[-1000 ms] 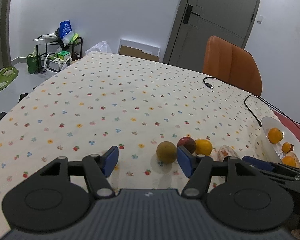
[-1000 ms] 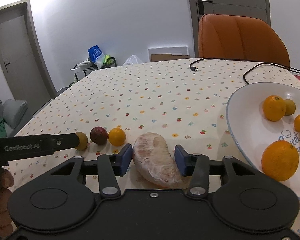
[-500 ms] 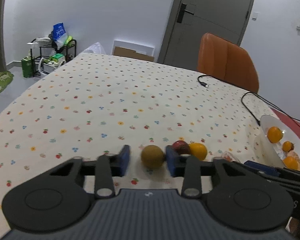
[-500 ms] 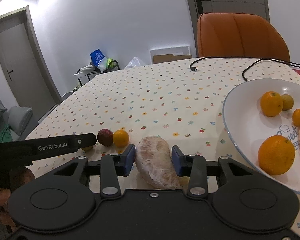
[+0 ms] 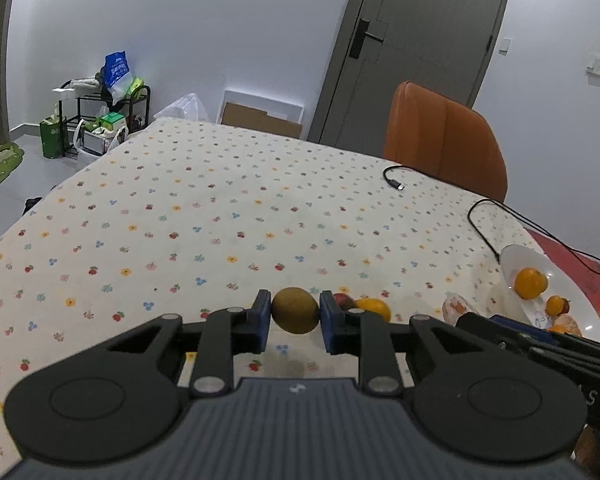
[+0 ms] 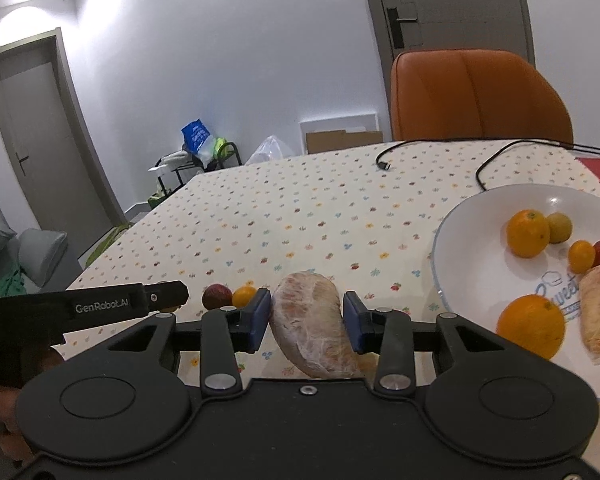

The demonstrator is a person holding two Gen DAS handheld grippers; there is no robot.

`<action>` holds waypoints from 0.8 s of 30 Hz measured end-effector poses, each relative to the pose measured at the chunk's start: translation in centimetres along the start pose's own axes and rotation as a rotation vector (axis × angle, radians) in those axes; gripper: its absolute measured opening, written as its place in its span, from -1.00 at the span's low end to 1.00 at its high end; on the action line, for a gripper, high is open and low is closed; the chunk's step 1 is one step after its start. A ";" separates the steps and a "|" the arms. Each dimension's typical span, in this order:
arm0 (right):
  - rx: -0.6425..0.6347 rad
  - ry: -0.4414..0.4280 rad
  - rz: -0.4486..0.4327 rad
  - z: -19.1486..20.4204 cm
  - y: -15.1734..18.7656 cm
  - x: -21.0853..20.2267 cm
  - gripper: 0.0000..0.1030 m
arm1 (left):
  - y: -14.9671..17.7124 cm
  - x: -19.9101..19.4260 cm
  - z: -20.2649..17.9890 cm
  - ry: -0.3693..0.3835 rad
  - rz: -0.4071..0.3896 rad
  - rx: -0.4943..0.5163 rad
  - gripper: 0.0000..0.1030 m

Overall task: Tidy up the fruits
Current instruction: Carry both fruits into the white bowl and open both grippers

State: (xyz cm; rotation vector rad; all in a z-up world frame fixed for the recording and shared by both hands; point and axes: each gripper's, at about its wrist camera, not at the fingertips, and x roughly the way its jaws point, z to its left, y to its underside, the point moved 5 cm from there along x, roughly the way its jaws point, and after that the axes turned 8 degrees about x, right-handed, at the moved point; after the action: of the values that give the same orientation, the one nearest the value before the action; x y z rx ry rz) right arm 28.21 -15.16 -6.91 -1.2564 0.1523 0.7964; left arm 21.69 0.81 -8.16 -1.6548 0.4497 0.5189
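While my left gripper (image 5: 295, 312) (marked "GenRobot.AI") clamps the brown fruit (image 5: 295, 310), my right gripper (image 6: 306, 318) squeezes the wrapped pomelo wedge (image 6: 314, 328).

Both my wrist views sit low and close over the tabletop's (image 5: 220, 208) near edge, facing the far edge and orange chair (image 6: 476, 96). Right view sits nearer the plate (image 6: 480, 280). Shared: chair, cable (image 5: 484, 216), plate.

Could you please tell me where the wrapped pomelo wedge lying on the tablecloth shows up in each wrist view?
Left wrist: wrapped pomelo wedge low right, partly hidden behind the right claw.
Right wrist: wedge bottom centre, between the right claw pads.
Shared landmark: the small orange fruit beside the dark red one.
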 end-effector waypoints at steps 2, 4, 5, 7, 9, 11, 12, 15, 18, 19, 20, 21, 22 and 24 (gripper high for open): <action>0.002 0.009 -0.015 -0.2 -0.2 -0.5 -0.27 | -0.1 -0.2 -0.4 0.002 -0.007 0.003 -0.53; 0.007 0.017 -0.029 -0.5 -0.4 -1.0 -0.27 | -0.3 -0.3 -0.8 0.005 -0.012 0.009 -0.53; 0.008 0.022 -0.035 -0.7 -0.5 -1.3 -0.27 | -0.4 -0.4 -1.0 0.007 -0.016 0.012 -0.53; 0.009 0.036 -0.050 -1.1 -0.7 -1.8 -0.27 | -0.6 -0.6 -1.6 0.011 -0.021 0.017 -0.53; 0.015 0.046 -0.063 -1.6 -0.9 -2.3 -0.27 | -0.7 -0.7 -2.2 0.017 -0.027 0.023 -0.53; 0.020 0.058 -0.074 -2.0 -1.1 -2.7 -0.27 | -0.9 -0.9 -2.8 0.022 -0.036 0.030 -0.53; 0.022 0.063 -0.080 -2.3 -1.2 -3.0 -0.27 | -1.0 -1.0 -3.2 0.025 -0.040 0.034 -0.53; 0.031 0.076 -0.100 -3.0 -1.4 -3.8 -0.27 | -1.2 -1.3 -4.4 0.038 -0.050 0.053 -0.53; 0.041 0.090 -0.118 -4.0 -1.6 -4.6 -0.27 | -1.4 -1.2 -5.7 0.051 -0.053 0.070 -0.53; 0.046 0.095 -0.124 -4.4 -1.7 -4.9 -0.27 | -1.4 -1.2 -6.0 0.055 -0.053 0.074 -0.53; 0.050 0.098 -0.127 -4.8 -1.8 -5.1 -0.27 | -1.4 -1.3 -6.4 0.060 -0.055 0.079 -0.53; 0.056 0.103 -0.132 -5.1 -1.8 -5.3 -0.27 | -1.5 -1.2 -6.8 0.063 -0.056 0.083 -0.53; 0.061 0.107 -0.136 -5.5 -1.9 -5.5 -0.27 | -1.5 -1.2 -7.2 0.067 -0.057 0.088 -0.53; 0.070 0.114 -0.144 -6.2 -2.0 -5.9 -0.27 | -1.6 -1.1 -8.0 0.074 -0.059 0.097 -0.53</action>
State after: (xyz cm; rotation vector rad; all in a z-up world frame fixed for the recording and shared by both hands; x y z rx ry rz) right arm 27.09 -23.50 -4.43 -1.2317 0.1782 0.5911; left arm 22.30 -6.86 -5.26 -1.5922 0.4718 0.3878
